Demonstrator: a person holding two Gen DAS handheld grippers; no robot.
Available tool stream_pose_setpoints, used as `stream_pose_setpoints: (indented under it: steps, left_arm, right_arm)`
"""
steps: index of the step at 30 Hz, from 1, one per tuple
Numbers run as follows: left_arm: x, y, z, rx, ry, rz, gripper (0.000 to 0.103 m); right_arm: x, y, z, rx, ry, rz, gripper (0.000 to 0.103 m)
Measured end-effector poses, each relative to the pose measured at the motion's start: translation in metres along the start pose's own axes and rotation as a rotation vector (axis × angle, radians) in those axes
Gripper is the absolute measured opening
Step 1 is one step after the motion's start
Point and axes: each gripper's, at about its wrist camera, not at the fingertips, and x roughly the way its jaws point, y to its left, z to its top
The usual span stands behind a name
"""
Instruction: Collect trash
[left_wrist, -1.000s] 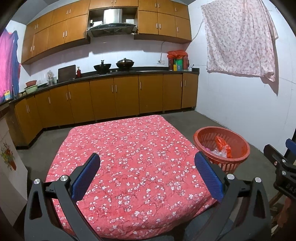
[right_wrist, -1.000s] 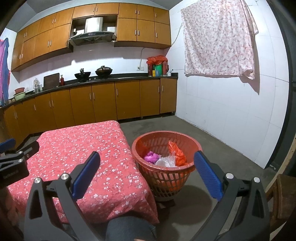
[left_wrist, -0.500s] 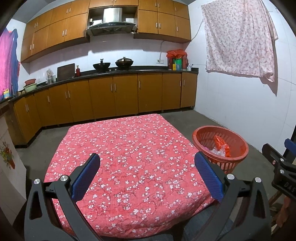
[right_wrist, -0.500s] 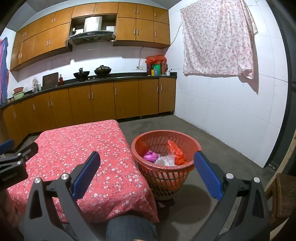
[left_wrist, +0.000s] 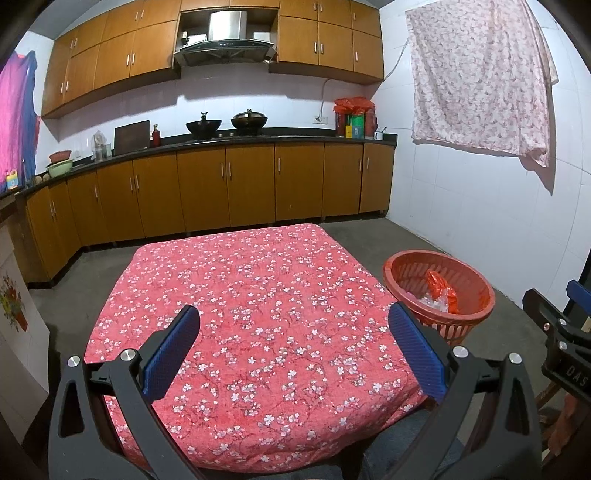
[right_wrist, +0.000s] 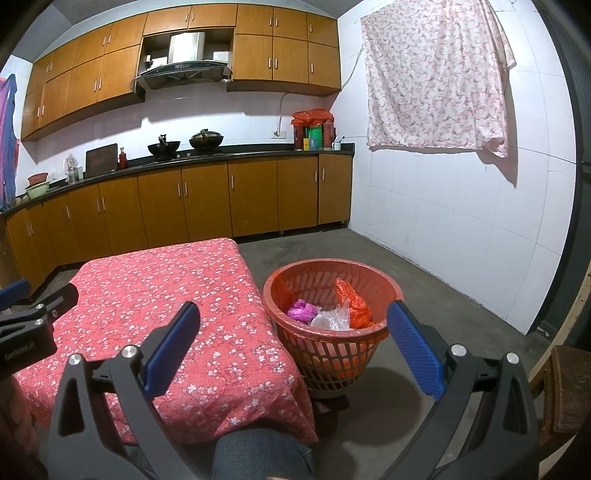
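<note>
1. Currently left gripper (left_wrist: 293, 350) and right gripper (right_wrist: 291, 349) are both spread wide, empty, presumably done.
2. Tablecloth (left_wrist: 258, 295) bare at 12 o'clock.
3. Trash (right_wrist: 332, 310) sits inside basket (right_wrist: 373, 334), 2 o'clock of left gripper.

Brown wooden base cabinets (left_wrist: 240, 184) run along the back wall under a dark counter (left_wrist: 258, 138), with matching wall cabinets (left_wrist: 325, 40) above and a steel range hood (left_wrist: 225, 40) set between them over two black pans (left_wrist: 225, 123). To the right of the cabinets a white tiled wall (right_wrist: 461, 229) carries a hanging pink-patterned cloth (right_wrist: 436, 77), which throws a shadow on the tiles. In front of the cabinets, on the grey concrete floor (right_wrist: 369, 243), stands a worktop draped in a red flowered cloth (left_wrist: 258, 306).
</note>
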Motion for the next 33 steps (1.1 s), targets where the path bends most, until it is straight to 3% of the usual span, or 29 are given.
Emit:
stream_pose_setpoints:
  steps: [33]
  left_arm:
    - [-0.0007, -0.0040, 0.0028, 0.004, -0.002, -0.004, 0.101]
  right_arm:
    - [-0.0004, -0.0009, 0.0007, 0.001, 0.002, 0.001, 0.099]
